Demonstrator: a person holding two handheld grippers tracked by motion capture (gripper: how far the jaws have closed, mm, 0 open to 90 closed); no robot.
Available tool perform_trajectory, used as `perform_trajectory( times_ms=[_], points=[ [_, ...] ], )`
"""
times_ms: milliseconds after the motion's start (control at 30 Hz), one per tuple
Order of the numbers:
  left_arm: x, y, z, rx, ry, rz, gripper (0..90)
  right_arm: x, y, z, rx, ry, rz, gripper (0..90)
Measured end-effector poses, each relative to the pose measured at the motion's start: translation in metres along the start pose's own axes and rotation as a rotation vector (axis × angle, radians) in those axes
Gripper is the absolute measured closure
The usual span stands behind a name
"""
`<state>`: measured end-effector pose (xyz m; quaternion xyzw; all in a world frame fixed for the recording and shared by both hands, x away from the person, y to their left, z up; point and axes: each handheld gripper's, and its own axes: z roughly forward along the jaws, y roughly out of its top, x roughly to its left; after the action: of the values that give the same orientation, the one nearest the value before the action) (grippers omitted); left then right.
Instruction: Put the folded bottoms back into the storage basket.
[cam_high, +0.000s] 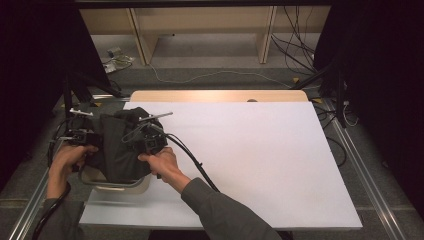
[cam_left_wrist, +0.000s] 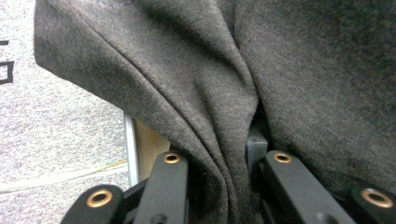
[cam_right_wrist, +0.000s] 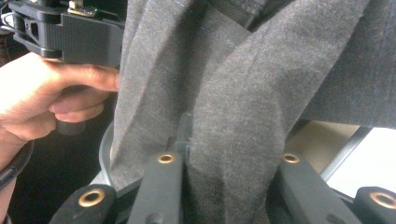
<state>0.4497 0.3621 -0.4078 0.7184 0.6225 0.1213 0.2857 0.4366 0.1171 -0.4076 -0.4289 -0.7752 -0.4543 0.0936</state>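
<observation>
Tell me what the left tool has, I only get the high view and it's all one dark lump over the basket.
Observer: In the left gripper view a fold of the grey cloth is pinched between the left tool's jaws.
Operator: And the right one?
Observer: Same in its own view: the right tool has a thick fold of the cloth between its jaws.
Operator: What's under the cloth?
Observer: The right gripper view shows a grey metal rim curving just below the cloth, beside the left hand.
</observation>
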Motion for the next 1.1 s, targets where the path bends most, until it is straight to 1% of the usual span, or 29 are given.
perform_trajectory(
  times_ms=[100,133,200,233,300,333,400,467,567,600,633,667,700,767,867,933,1000,1067,1100],
  points=[
    [0.0,0.0,0.002,-0.002,-0.001,-0.002,76.0,0.0,-0.001,0.001,0.014,-0.002,0.001,73.3],
    [0.0,0.0,0.002,-0.014,-0.008,-0.013,75.9,0.0,-0.001,0.001,0.014,-0.001,0.002,73.2],
    [0.0,0.0,0.002,-0.019,-0.019,-0.018,76.1,0.0,-0.002,0.002,0.017,0.002,-0.001,73.5],
    [-0.001,0.0,0.003,-0.015,-0.011,-0.014,76.1,0.0,-0.002,0.003,0.019,0.006,-0.002,74.0],
    [-0.001,0.0,0.004,-0.01,-0.004,-0.017,73.8,0.002,-0.002,0.003,0.018,0.018,0.0,73.8],
    [0.0,0.0,0.004,-0.011,-0.008,-0.027,71.5,0.005,-0.001,0.004,0.027,0.018,-0.011,73.3],
    [0.0,0.001,0.001,-0.028,-0.007,-0.027,70.0,0.006,-0.001,0.004,0.027,0.016,-0.015,73.1],
    [0.002,0.002,-0.005,-0.053,-0.005,-0.04,68.6,0.007,-0.001,0.004,0.029,0.015,-0.015,72.1],
    [0.004,0.003,-0.01,-0.068,0.004,-0.044,65.6,0.005,0.0,0.004,0.034,0.012,-0.007,69.3],
    [0.004,0.003,-0.011,-0.073,0.006,-0.047,65.8,0.004,0.001,0.003,0.038,0.008,-0.005,64.8],
    [0.004,0.003,-0.012,-0.078,0.005,-0.045,65.8,0.004,0.001,0.003,0.038,0.008,-0.005,64.8],
    [0.004,0.003,-0.013,-0.09,0.006,-0.05,66.1,0.003,0.001,0.003,0.041,0.009,-0.002,61.9],
    [0.003,0.004,-0.014,-0.095,0.005,-0.052,67.8,0.003,0.002,0.003,0.044,0.019,0.005,60.1],
    [0.0,0.005,-0.014,-0.098,0.006,-0.041,72.6,0.002,0.003,0.002,0.044,0.016,0.01,56.4],
    [-0.006,0.007,-0.006,-0.08,0.007,-0.031,78.9,-0.001,0.004,0.001,0.049,0.024,0.021,49.1],
    [-0.01,0.008,0.003,-0.058,0.02,-0.031,82.0,-0.001,0.005,0.0,0.046,0.022,0.022,48.0],
    [-0.014,0.008,0.011,-0.034,0.048,-0.029,83.4,-0.001,0.006,-0.002,0.045,0.018,0.024,45.1],
    [-0.016,0.008,0.018,-0.011,0.052,-0.028,83.6,-0.002,0.006,-0.003,0.042,0.018,0.023,45.0],
    [-0.017,0.007,0.024,0.003,0.062,-0.027,83.9,-0.002,0.007,-0.003,0.043,0.017,0.023,44.7]
  ],
)
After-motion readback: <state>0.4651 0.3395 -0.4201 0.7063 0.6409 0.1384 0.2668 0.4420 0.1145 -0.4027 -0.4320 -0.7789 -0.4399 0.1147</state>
